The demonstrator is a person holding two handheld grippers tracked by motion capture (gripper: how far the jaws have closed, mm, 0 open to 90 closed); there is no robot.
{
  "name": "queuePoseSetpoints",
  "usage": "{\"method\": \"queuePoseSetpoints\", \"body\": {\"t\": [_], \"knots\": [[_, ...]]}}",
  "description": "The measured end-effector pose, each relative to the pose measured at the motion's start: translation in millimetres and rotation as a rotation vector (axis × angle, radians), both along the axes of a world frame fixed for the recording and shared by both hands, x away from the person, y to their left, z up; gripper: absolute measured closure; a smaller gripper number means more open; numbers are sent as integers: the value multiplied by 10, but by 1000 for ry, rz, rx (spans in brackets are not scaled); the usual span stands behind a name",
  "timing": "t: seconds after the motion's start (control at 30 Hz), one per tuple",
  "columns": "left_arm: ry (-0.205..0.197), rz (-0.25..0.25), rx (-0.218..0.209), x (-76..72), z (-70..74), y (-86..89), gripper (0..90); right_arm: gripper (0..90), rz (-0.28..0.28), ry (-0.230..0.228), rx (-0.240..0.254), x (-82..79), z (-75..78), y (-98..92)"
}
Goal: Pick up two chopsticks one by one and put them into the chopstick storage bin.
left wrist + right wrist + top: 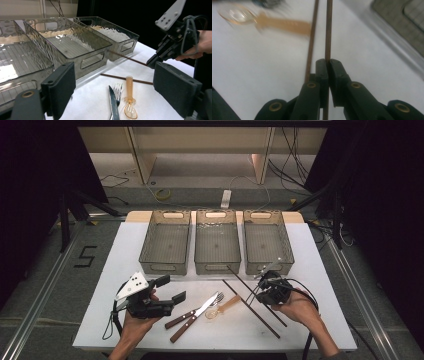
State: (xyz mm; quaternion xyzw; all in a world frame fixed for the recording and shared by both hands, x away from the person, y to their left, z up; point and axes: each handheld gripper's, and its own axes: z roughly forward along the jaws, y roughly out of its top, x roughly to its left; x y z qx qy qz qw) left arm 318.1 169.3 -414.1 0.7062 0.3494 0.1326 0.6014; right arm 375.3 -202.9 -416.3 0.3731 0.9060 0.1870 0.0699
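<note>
— What did the room look like?

— Dim. A grey floor point(45, 285) with a "5" point(85, 256) marked on it, cables trailing along the far side, and pale cabinet legs behind. The white table point(125, 330) stood in the middle.

— And on the table?

— Three clear ribbed bins in a row at the far edge: the left bin point(165, 247), the middle bin point(216, 246) and the right bin point(267, 245). Nearer the person lay a wooden-handled knife point(194, 319) and fork point(196, 310) side by side, and just beside them a small amber plastic spoon point(223, 307).

— The chopsticks?

— Two thin, dark brown, straight sticks. One chopstick point(250, 307) lay flat on the table, right of the spoon. The other chopstick point(328, 30) was pinched by the right gripper point(265, 282); its fingers were closed tight on it, and its far end pointed at the front of the bins, clear of the table in the left gripper view.

— The other hand?

— The left gripper point(167, 290) was held over the table's near left, well apart from the cutlery, its fingers spread wide with nothing between them.
</note>
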Motion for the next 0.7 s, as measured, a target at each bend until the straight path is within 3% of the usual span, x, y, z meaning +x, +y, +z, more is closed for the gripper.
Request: {"method": "queuePoseSetpoints", "body": {"t": [0.03, 0.17, 0.2, 0.37, 0.63, 0.7], "knots": [[6, 0, -9, 7, 15, 2, 178, 860, 8, -21, 48, -22, 37, 11], [13, -2, -28, 15, 30, -23, 182, 860, 20, -55, 107, -56, 86, 65], [23, -3, -31, 22, 34, -38, 181, 860, 35, -88, 137, -85, 113, 118], [87, -12, -80, 85, 55, -140, 182, 860, 70, -148, 207, -187, 205, 275], [155, -43, -63, 204, 70, -408, 188, 860, 112, -202, 300, -281, 251, 478], [169, -57, -58, 261, 63, -458, 199, 860, 122, -213, 302, -300, 243, 532]]}}
